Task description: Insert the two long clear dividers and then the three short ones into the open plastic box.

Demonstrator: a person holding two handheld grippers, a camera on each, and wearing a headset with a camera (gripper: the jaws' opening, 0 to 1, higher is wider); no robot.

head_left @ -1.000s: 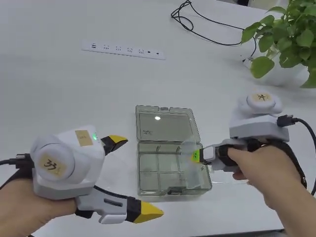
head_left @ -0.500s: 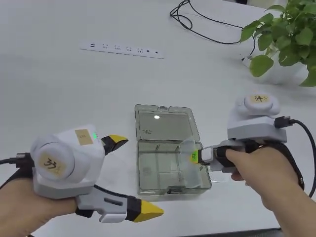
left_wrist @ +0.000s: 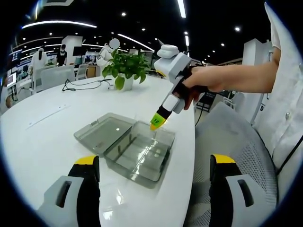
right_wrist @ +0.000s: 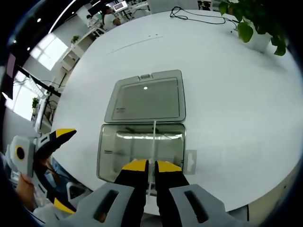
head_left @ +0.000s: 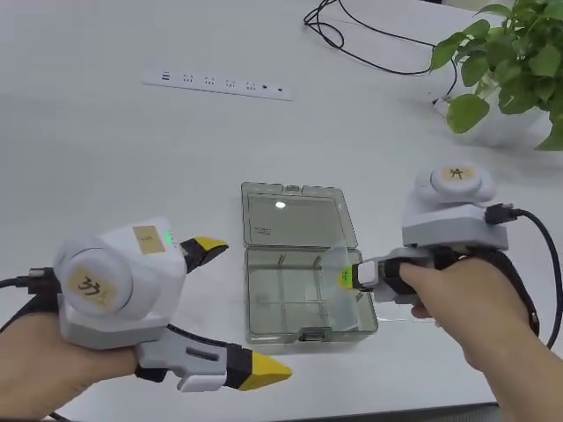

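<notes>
Open plastic box [head_left: 308, 303], smoke-tinted and hinged, sits mid-worktop [head_left: 106, 167] with its lid [head_left: 295, 220] laid flat behind it, leaving the tray free from above. We see the right tongs [head_left: 349, 278] closed narrow on a clear divider [head_left: 335, 264]. They pinch one edge and hold the piece upright over the right-hand part of the tray.

From the right gripper view, the clear divider [right_wrist: 154, 142] shows edge-on between the right tongs [right_wrist: 147, 165], running toward the hinge side. We judge it is held that way to line up with slots in the walls before it is pressed down. Given that front-to-back run, we take it for one of the short ones. Whether it is seated we cannot tell.

Faint lines inside the tray suggest partitions already in place, but the clear plastic hides their count. A small clear piece [right_wrist: 190, 161] lies just beside the box's right wall, likely waiting its turn.

The left tongs [head_left: 242, 310] are spread wide and hold nothing. They hover near the box's front-left corner without touching it, in our view ready to steady the light box. A power strip [head_left: 220, 88] and a potted plant [head_left: 515, 61] stand well apart.
</notes>
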